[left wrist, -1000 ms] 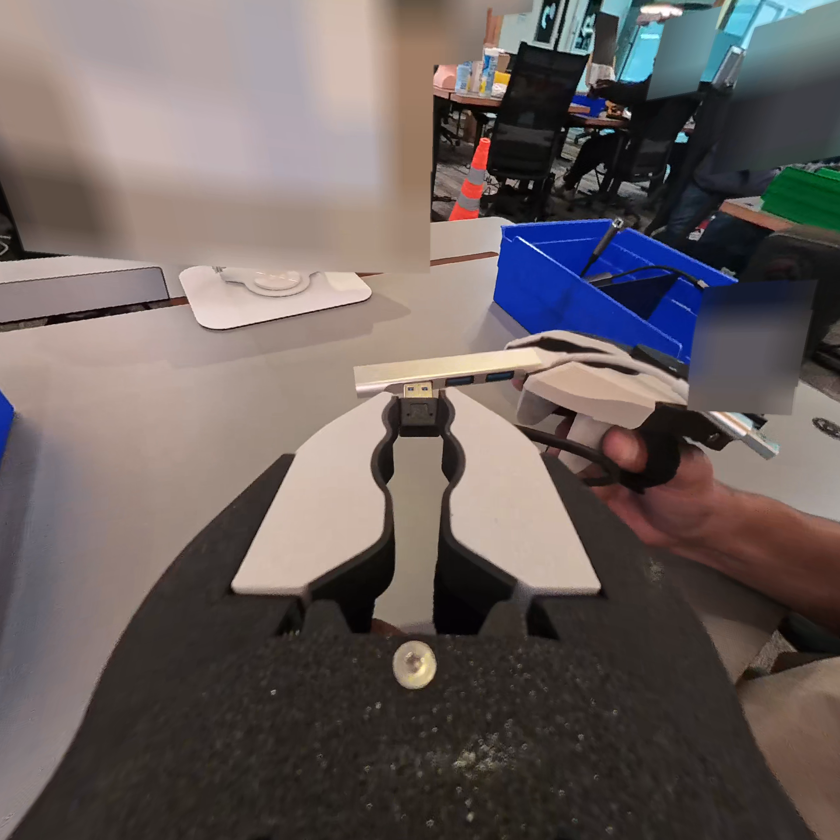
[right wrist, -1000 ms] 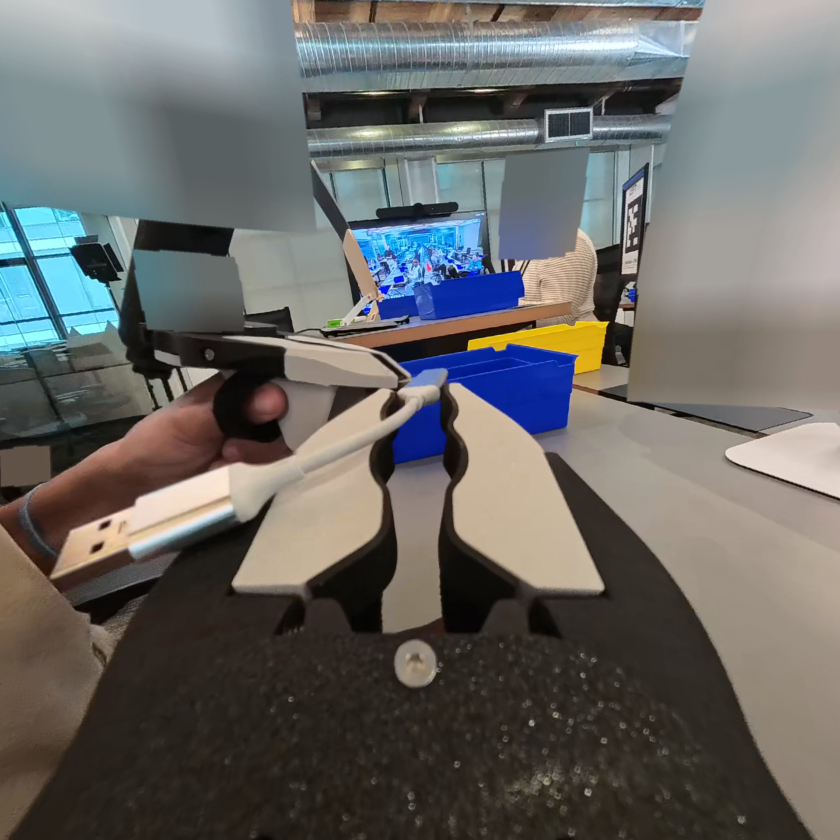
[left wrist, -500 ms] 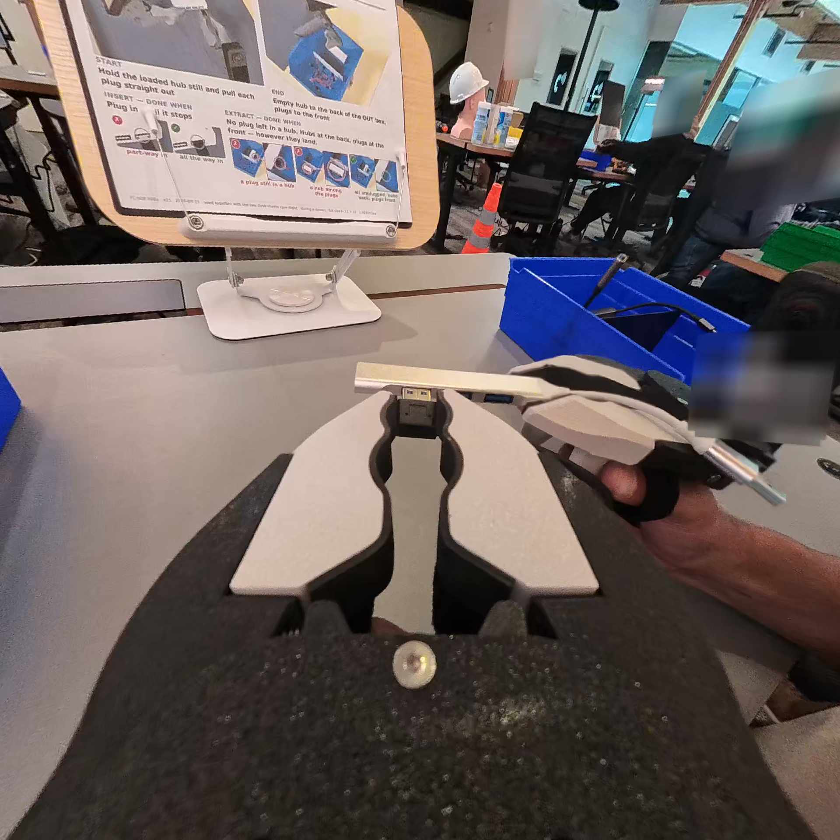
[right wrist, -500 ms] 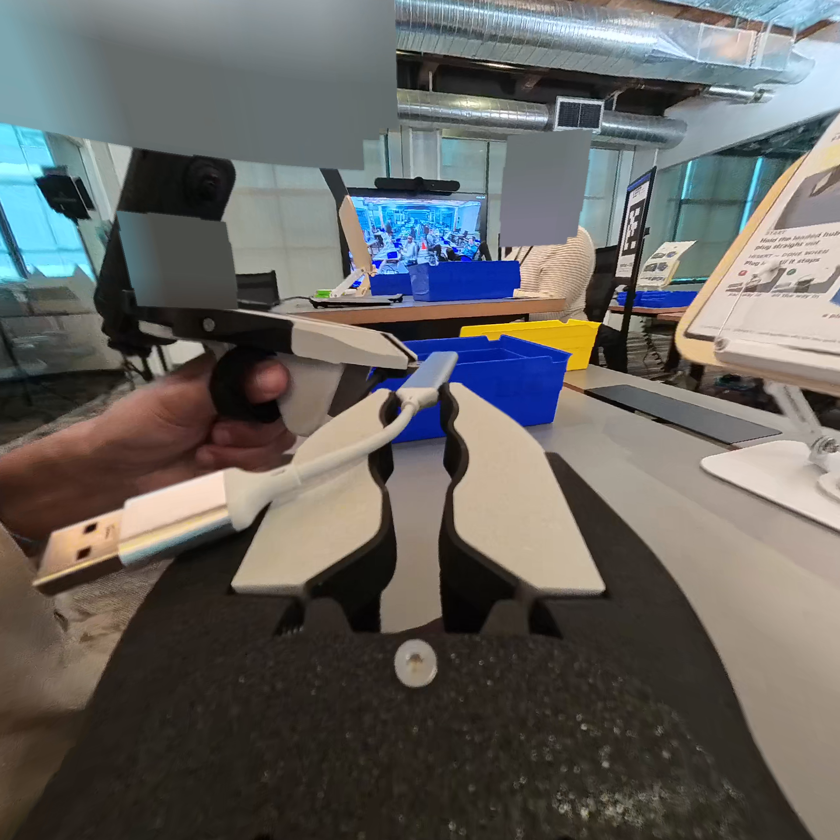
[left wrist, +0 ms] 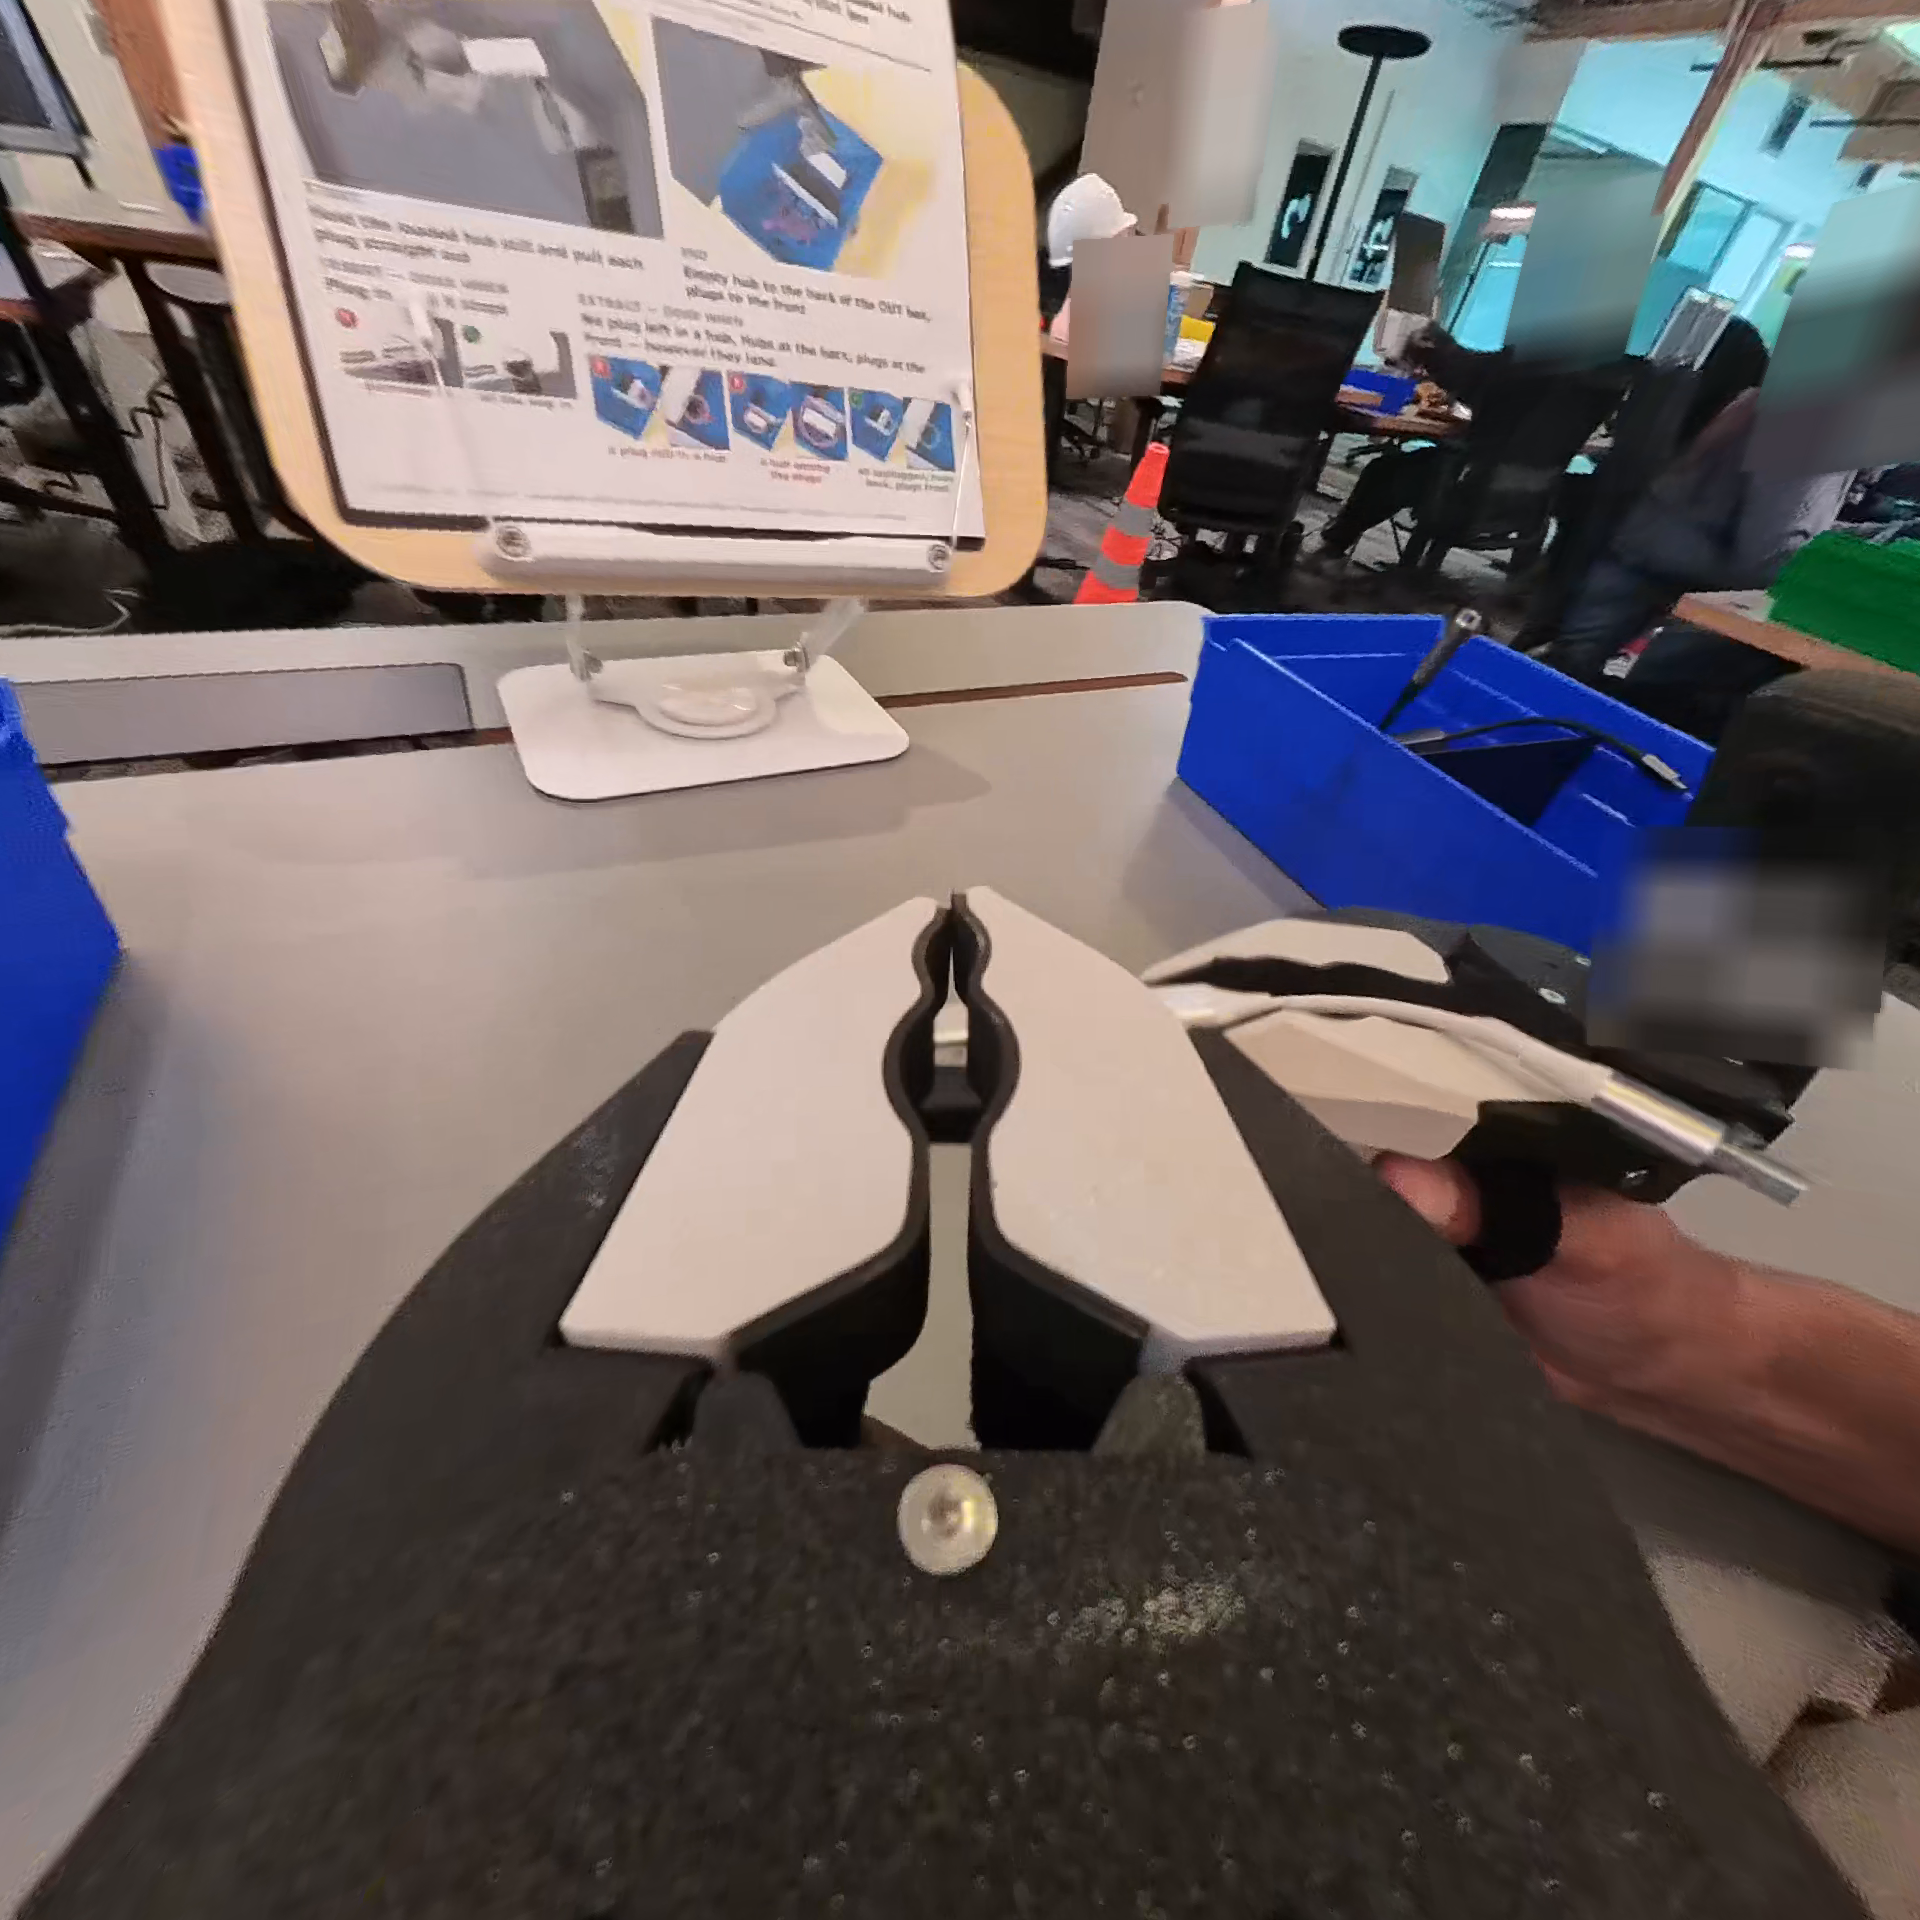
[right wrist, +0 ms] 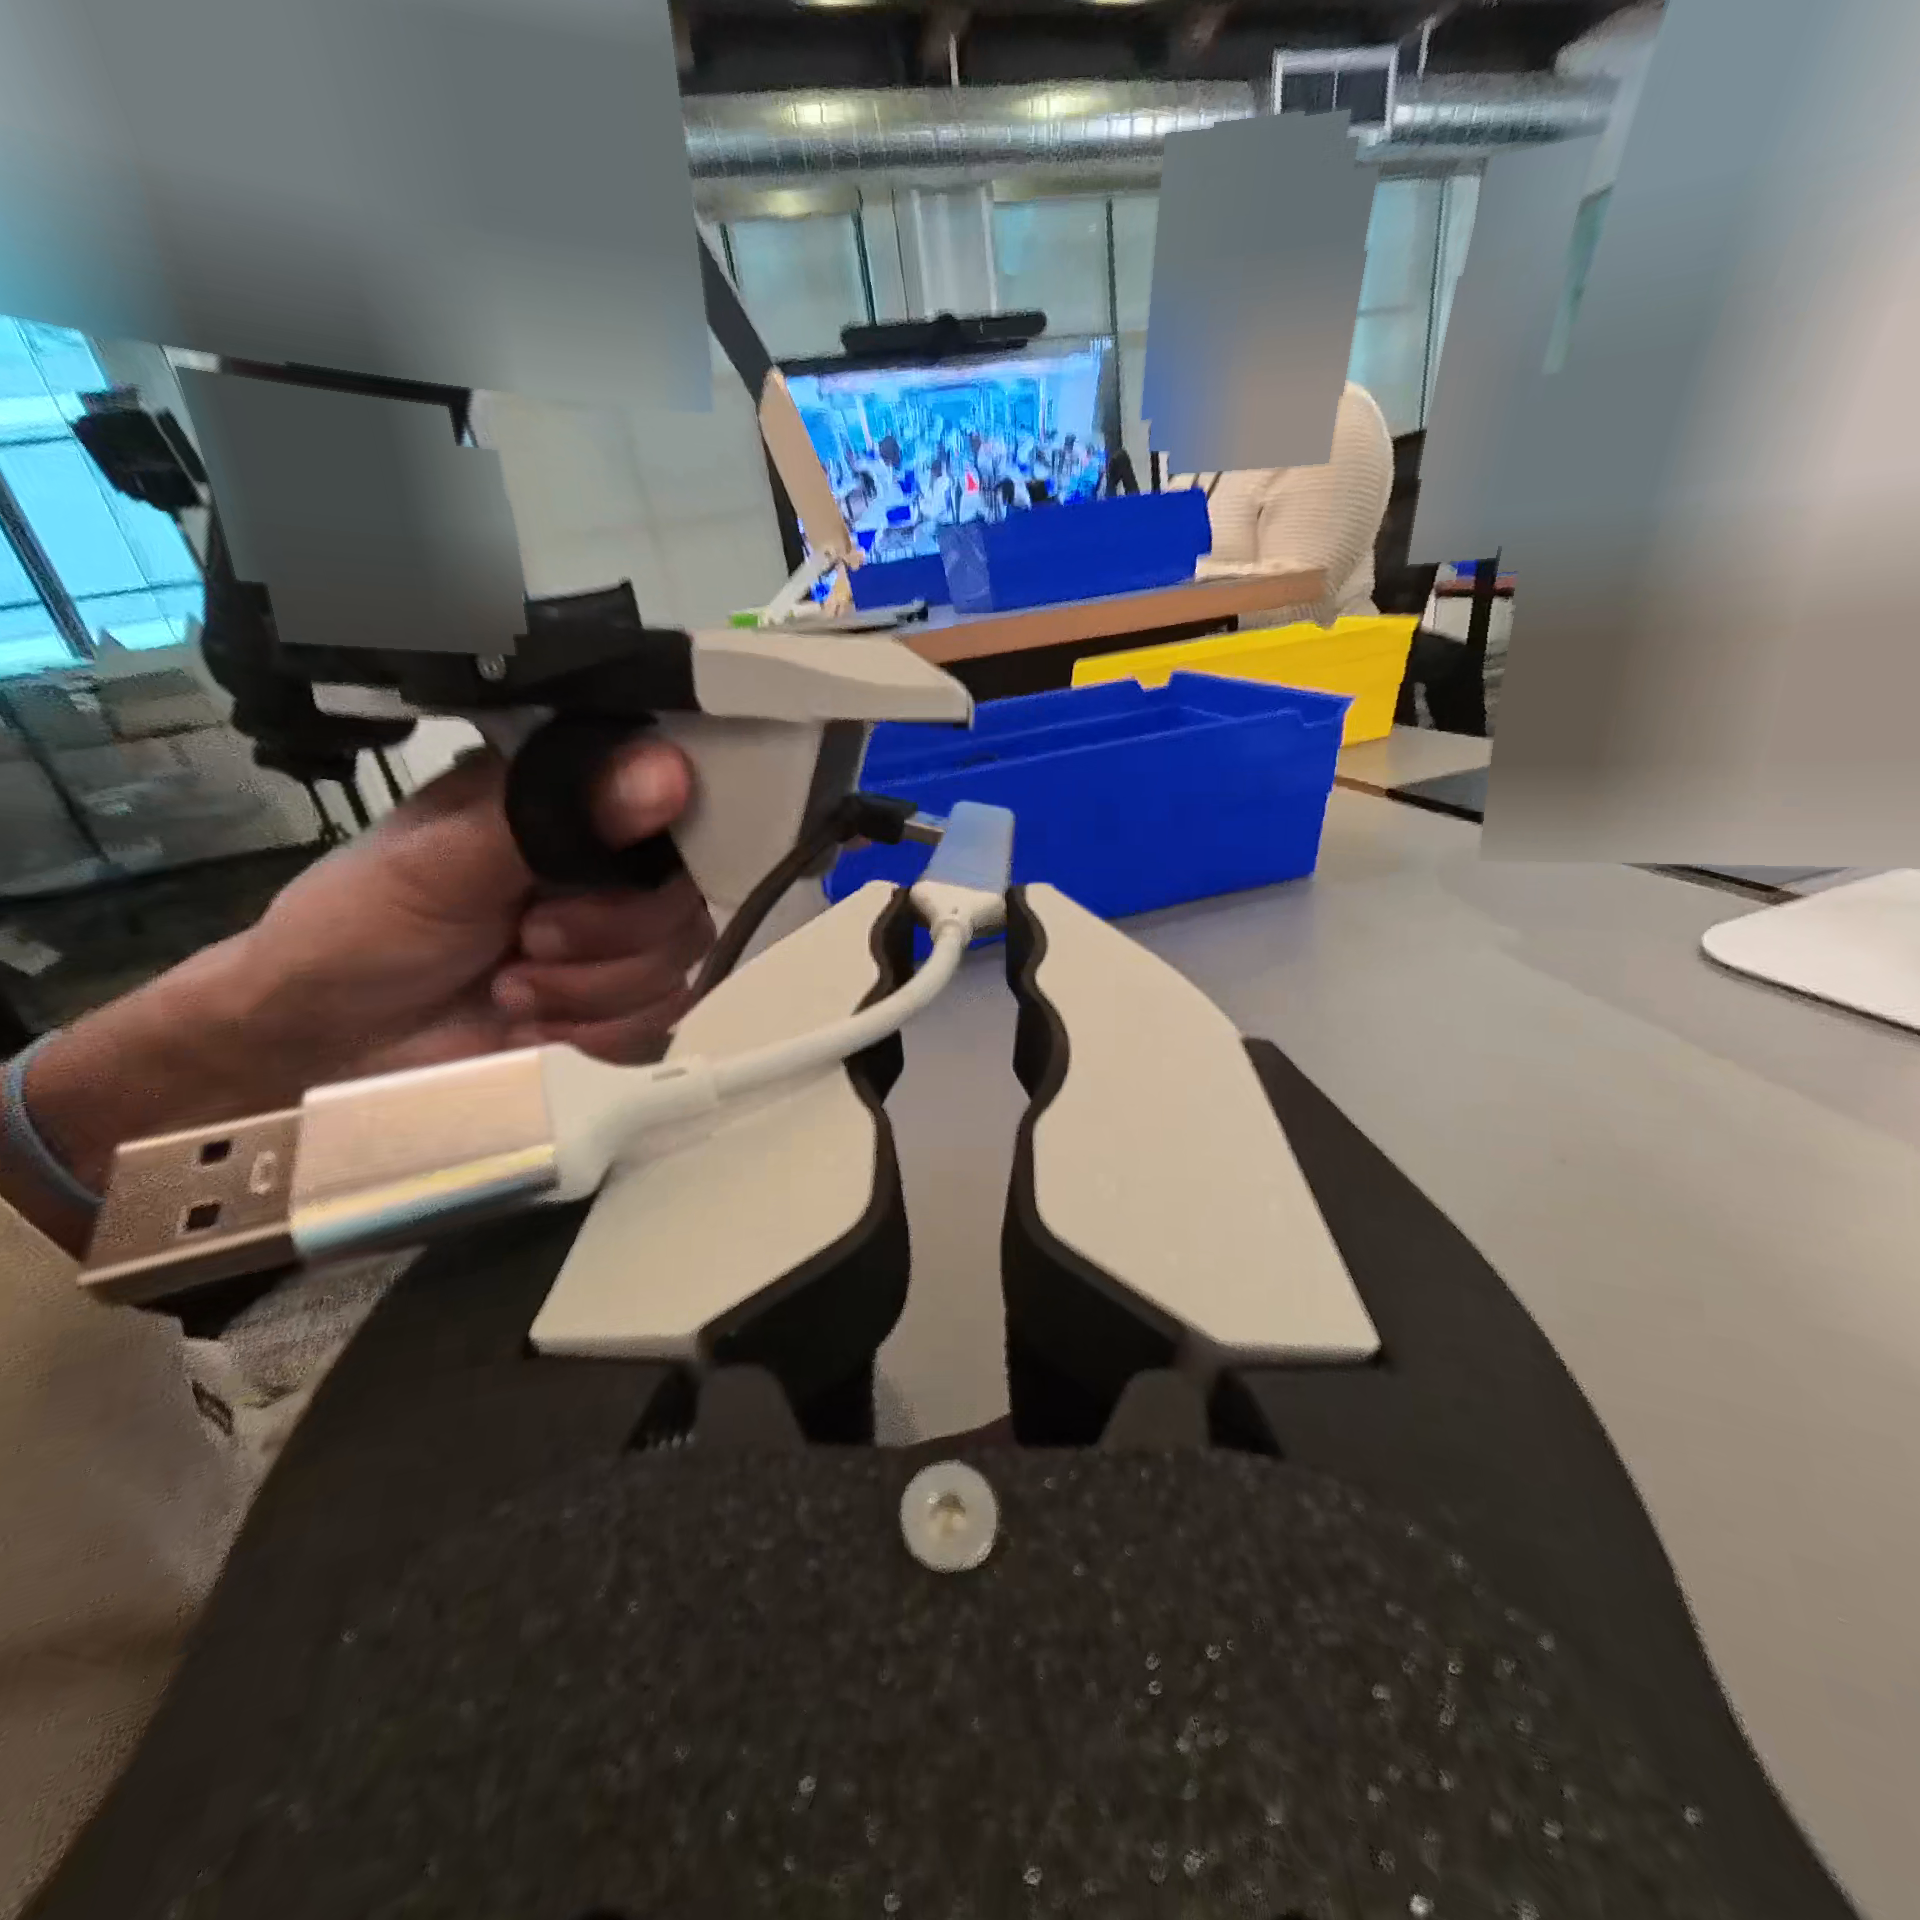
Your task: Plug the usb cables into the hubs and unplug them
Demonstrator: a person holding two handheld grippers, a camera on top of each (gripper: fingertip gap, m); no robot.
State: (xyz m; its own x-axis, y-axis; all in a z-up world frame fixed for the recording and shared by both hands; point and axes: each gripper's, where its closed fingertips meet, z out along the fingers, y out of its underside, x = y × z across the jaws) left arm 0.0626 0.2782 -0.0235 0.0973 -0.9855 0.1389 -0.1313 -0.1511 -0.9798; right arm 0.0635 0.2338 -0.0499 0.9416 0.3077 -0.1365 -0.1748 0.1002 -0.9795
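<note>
Two grippers meet mid-frame, hub and black plug just beside each other above the grey table.
The right gripper [right wrist: 961,909] pinches the slim silver hub [right wrist: 977,842] at its cable end; its soft white pigtail [right wrist: 790,1060] droops to lower left. The left gripper [left wrist: 954,914] has its tips pressed together, with the black plug [right wrist: 883,821] apparently in the hollow behind them. Both look light and rigid, and the hub's metal is likely slippery, so grip the plug's moulded body, not its cord.

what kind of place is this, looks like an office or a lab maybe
Most likely a shared open-plan office used as a lab or data-collection workspace. A grey worktable holds blue parts bins and an instruction sheet on a stand, with office chairs and people at desks behind, and exposed ceiling ducts overhead.
</note>
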